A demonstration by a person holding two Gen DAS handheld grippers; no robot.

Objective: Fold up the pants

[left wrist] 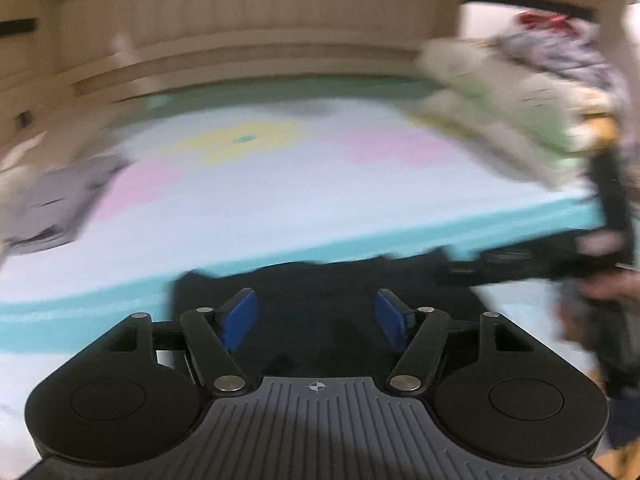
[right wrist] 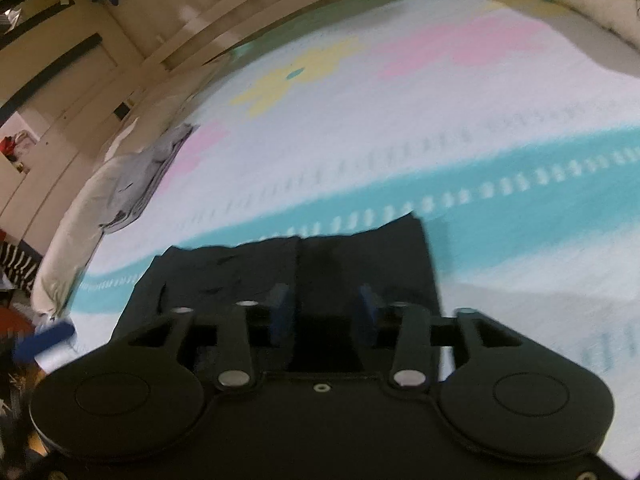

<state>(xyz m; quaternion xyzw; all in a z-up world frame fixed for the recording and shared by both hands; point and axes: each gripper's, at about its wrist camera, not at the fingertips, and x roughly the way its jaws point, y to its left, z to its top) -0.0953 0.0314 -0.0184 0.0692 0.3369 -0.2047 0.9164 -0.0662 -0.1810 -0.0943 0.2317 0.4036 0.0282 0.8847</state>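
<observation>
**The pants look folded small, and I am not holding them**

I have a gripper in each hand. My left gripper (left wrist: 316, 316) has its blue fingers (left wrist: 240, 318) spread apart. Nothing is pinched between them. I can only see dark cloth below the gap. My right gripper (right wrist: 325, 314) is open too, a bit less wide, and its fingers (right wrist: 279, 312) hold nothing either.

The dark pants (right wrist: 288, 272) lie on the bed (right wrist: 400, 128), near the edge closest to me, partly over the teal stripe (right wrist: 520, 176). They look like a short, flat, almost square bundle. From my right side I see a line down the middle, where two parts meet. So I think most of the folding is done.

I cannot see the part of the pants nearest me, because my grippers hide it. The left picture is blurry, so I cannot tell if the edges line up well.

What may be left: one more fold, or a little smoothing, or moving the bundle. A grey pile of folded clothes (right wrist: 140, 176) sits well apart at the far left of the bed, so maybe the pants go there. That is only my guess.
</observation>
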